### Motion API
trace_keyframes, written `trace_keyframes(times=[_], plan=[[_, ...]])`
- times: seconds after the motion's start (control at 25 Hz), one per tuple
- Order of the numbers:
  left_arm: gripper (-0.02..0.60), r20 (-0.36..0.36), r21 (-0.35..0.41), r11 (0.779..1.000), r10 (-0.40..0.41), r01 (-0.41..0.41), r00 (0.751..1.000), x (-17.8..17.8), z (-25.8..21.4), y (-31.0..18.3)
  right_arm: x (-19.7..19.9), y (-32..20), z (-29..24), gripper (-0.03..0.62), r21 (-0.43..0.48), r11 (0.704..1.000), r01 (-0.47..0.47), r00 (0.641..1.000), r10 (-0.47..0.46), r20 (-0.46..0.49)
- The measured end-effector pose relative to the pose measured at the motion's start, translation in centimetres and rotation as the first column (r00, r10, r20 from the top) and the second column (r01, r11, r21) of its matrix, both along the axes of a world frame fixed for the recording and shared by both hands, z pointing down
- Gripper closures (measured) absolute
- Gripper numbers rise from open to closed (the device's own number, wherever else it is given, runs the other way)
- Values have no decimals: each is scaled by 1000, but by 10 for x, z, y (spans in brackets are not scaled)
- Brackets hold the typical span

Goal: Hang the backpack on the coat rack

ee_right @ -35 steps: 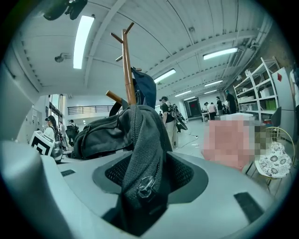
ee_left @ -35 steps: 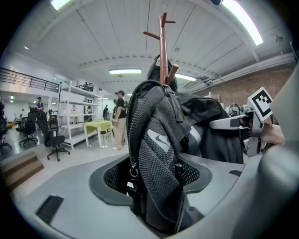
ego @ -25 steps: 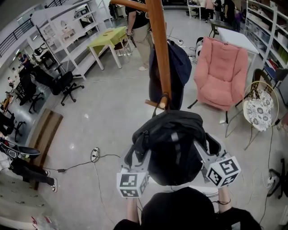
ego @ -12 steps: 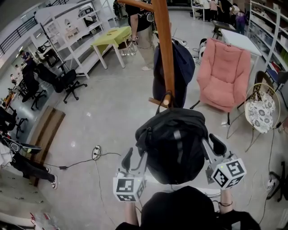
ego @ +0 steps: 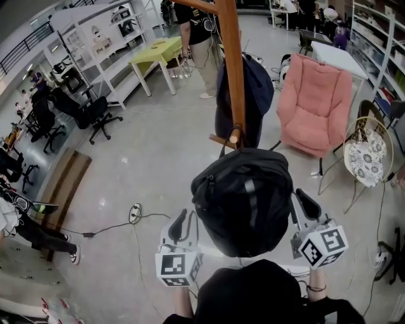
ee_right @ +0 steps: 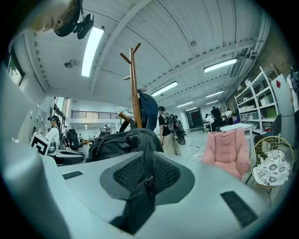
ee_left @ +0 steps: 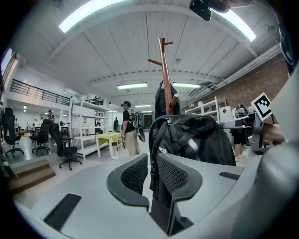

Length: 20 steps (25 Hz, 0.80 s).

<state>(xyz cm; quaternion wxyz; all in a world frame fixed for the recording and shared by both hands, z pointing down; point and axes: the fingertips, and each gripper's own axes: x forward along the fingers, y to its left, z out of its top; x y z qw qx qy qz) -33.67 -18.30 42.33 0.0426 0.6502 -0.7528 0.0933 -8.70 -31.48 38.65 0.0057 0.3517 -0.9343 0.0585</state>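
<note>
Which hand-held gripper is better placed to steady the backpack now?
Right, probably. Both have just been closing around backpack fabric; the right hand-held gripper pinches it, the left hand-held gripper shows a gap beside it.

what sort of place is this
Probably a big open workshop or lab hall: white shelving, office chairs, and a high arched ceiling with strip lights.

Coat rack (ego: 235,76): top cut off by upper edge, foot hidden behind backpack (ego: 243,202). Person's hands mostly hidden by own head (ego: 250,294). Distant figures (ee_left: 50,113) too small to tell.
</note>
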Motion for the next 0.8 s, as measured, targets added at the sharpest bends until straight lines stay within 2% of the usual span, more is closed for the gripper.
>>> trace_keyframes(times=[0.16,0.52,0.8], plan=[[529,12,14,1000,-22,21,1000,-4,-6,7,4,3,-4,568,21,999,-30,1000,30,-10],[557,3,9,999,-49,49,999,-5,-4,17,31,-2,-1,580,-19,997,-81,996,82,22],[563,-8,17,999,-46,46,999,-4,-4,15,30,-2,5,582,5,997,-79,997,79,-17]])
